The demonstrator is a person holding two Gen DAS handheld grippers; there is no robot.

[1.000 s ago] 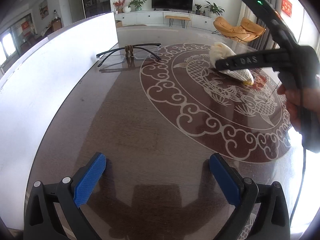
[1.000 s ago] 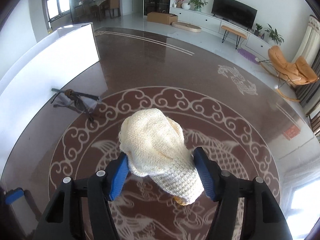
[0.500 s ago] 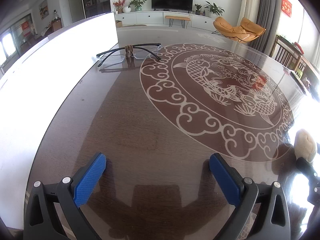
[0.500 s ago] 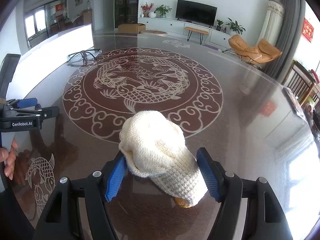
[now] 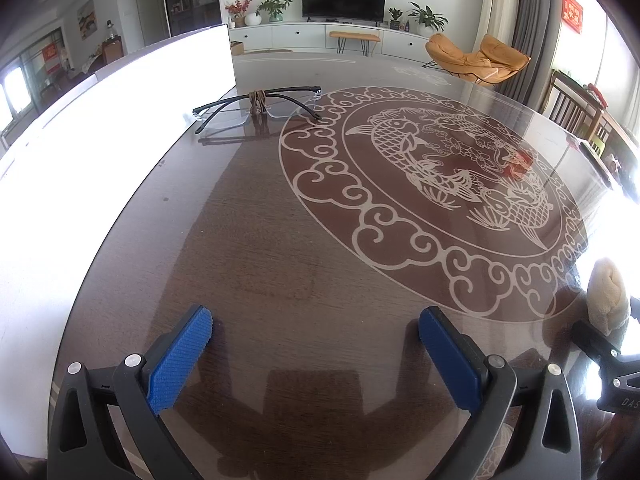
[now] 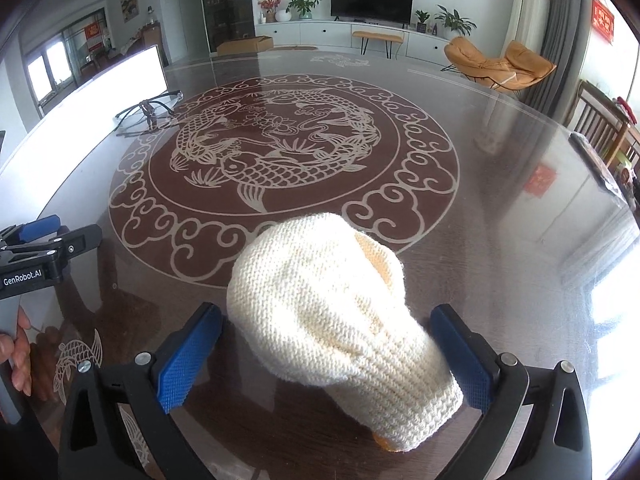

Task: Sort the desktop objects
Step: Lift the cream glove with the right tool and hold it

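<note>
A cream knitted glove point(image 6: 332, 320) lies on the dark glass table point(image 6: 500, 240), near its front right. My right gripper point(image 6: 324, 360) straddles it, and its jaws are opening: the blue pads point(image 6: 188, 356) stand clear of the knit on the left and just beside the cuff on the right. In the left wrist view the glove point(image 5: 608, 292) shows at the right edge. My left gripper point(image 5: 316, 344) hovers open over bare table with nothing between its fingers. A pair of dark-framed glasses point(image 5: 256, 106) rests at the far left of the table, also visible from the right wrist as glasses point(image 6: 148, 114).
A tall white panel point(image 5: 120, 120) runs along the table's left side. A round koi pattern point(image 5: 440, 168) fills the middle of the table. In the right wrist view a hand point(image 6: 16, 356) holds the left gripper point(image 6: 40, 236). Wooden chairs point(image 6: 604, 128) stand past the right edge.
My right gripper carried the glove from the far middle of the table to the near right, and its jaws have spread away from the glove. The left gripper stayed still.
</note>
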